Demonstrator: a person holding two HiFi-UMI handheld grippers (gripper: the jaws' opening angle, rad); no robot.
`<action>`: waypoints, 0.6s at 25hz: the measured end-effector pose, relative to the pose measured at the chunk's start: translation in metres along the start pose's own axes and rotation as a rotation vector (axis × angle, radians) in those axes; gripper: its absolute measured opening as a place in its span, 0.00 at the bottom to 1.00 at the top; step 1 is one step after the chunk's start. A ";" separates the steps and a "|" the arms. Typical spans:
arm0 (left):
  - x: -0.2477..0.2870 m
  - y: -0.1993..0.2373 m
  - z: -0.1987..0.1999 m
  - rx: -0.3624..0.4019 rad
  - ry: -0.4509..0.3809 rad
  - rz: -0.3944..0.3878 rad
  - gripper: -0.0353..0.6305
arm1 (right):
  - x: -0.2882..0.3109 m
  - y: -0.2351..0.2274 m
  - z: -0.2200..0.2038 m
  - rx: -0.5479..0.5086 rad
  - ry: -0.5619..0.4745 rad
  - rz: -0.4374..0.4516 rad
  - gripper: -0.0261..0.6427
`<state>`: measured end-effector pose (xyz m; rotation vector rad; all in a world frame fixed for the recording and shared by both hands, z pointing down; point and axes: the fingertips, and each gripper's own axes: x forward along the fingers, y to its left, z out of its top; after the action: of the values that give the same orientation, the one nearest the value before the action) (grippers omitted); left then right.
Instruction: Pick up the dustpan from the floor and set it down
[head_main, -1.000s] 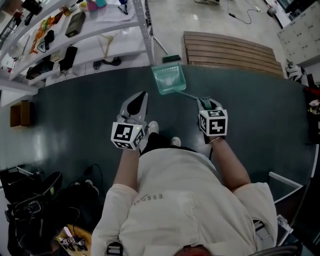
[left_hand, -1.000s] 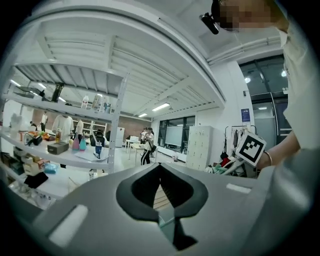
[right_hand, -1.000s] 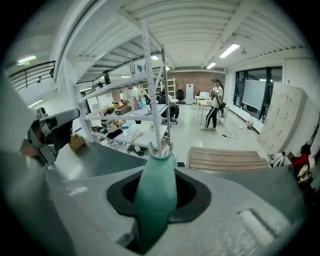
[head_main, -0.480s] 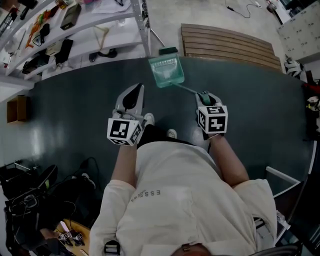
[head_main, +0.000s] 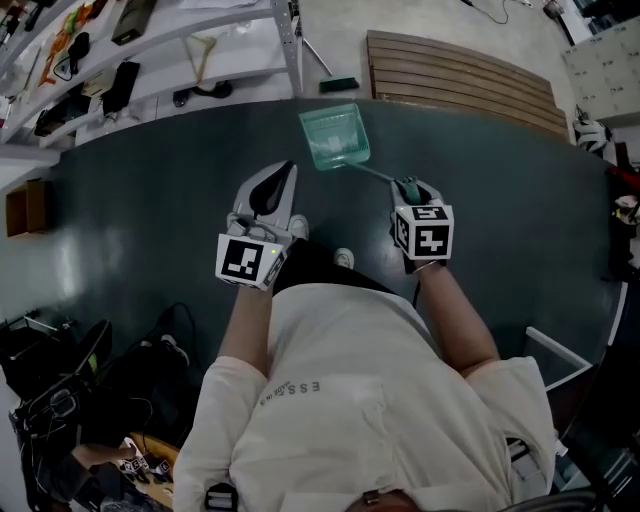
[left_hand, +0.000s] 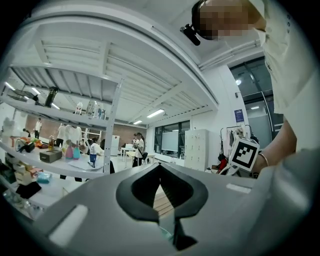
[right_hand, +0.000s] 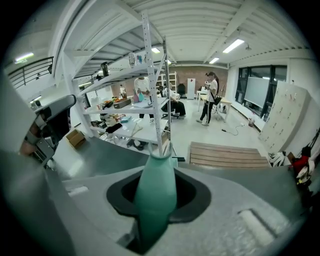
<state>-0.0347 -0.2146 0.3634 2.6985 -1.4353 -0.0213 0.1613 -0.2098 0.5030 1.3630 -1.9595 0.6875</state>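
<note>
Ahead of you on or just over the dark floor mat sits the green dustpan, its handle running back into your right gripper, which pinches it. Your left gripper, jaws pressed together and empty, sits beside it.

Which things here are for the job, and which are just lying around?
For the job:
- dustpan
- right tongs, shut on the dustpan's handle

Just lying about:
- shelves
- wooden slats
- box
- black bags
- left tongs, shut, holding nothing
</note>
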 end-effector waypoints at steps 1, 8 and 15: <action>0.002 0.008 -0.004 0.002 0.010 0.005 0.08 | 0.010 0.002 0.001 0.001 0.013 -0.004 0.15; 0.022 0.063 -0.043 -0.013 0.062 0.032 0.08 | 0.095 0.008 -0.006 0.040 0.116 -0.044 0.15; 0.048 0.111 -0.098 0.030 0.133 -0.007 0.08 | 0.191 0.013 -0.008 0.066 0.205 -0.084 0.15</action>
<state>-0.0940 -0.3094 0.4718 2.6713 -1.3991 0.1762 0.1022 -0.3153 0.6517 1.3487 -1.7229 0.8241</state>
